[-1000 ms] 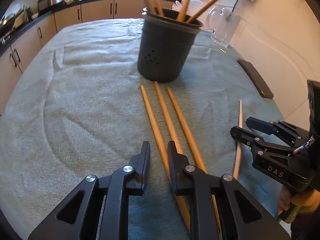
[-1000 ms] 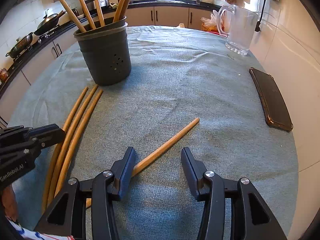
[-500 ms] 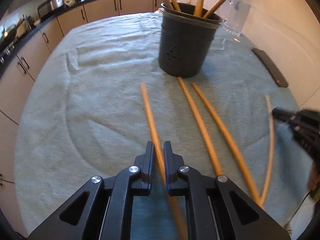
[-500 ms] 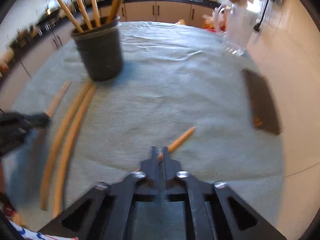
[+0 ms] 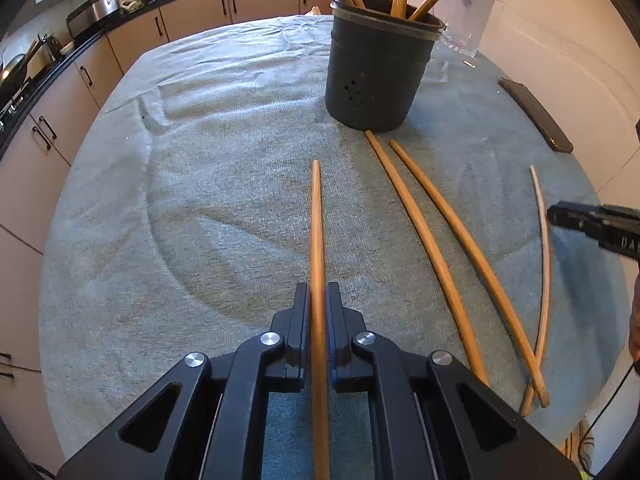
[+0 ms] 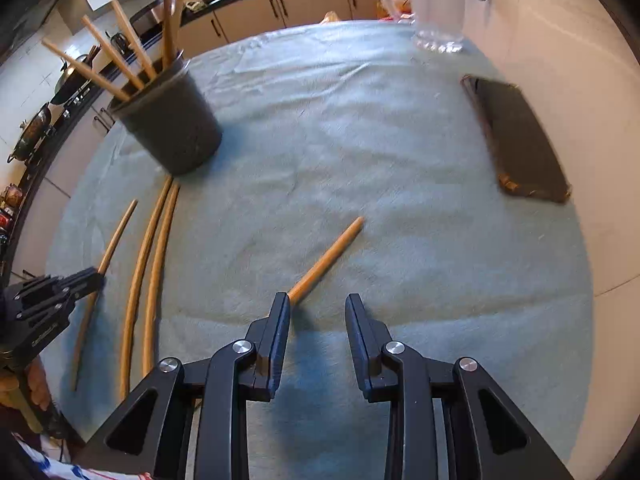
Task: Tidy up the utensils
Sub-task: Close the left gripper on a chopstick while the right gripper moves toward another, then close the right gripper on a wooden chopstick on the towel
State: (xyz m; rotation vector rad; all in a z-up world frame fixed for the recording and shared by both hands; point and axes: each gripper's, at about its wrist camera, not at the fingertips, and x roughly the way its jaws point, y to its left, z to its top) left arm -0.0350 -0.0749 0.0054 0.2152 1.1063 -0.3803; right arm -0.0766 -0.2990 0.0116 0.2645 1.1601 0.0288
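While the left gripper (image 5: 319, 304) is clamped on a wooden chopstick (image 5: 316, 232), that stick points ahead over the grey-green tablecloth (image 5: 200, 200) toward the dark utensil holder (image 5: 380, 76). A second ago, in the left wrist view, these jaws stood slightly apart beside three sticks lying close together; now one stick is pulled away from its neighbours and sits in the grip, while two chopsticks (image 5: 432, 240) remain side by side, their far ends just short of the holder's base. A paler, thinner chopstick (image 5: 545, 264) lies further right, near the tip of the right gripper (image 5: 576, 218).

From the right wrist view, the right gripper (image 6: 318, 304) has its jaws opening, and the single chopstick (image 6: 328, 256) runs out from just inside the left pad, apparently pressed by neither. Half a second ago these jaws were shut over that stick's near end, so this pick seems to have been let go or missed. A phone (image 6: 520, 140) and a glass jug (image 6: 440, 4) stand well clear. I judge the left stick ready to go into the holder (image 6: 172, 128), and the right one needs a fresh grasp.
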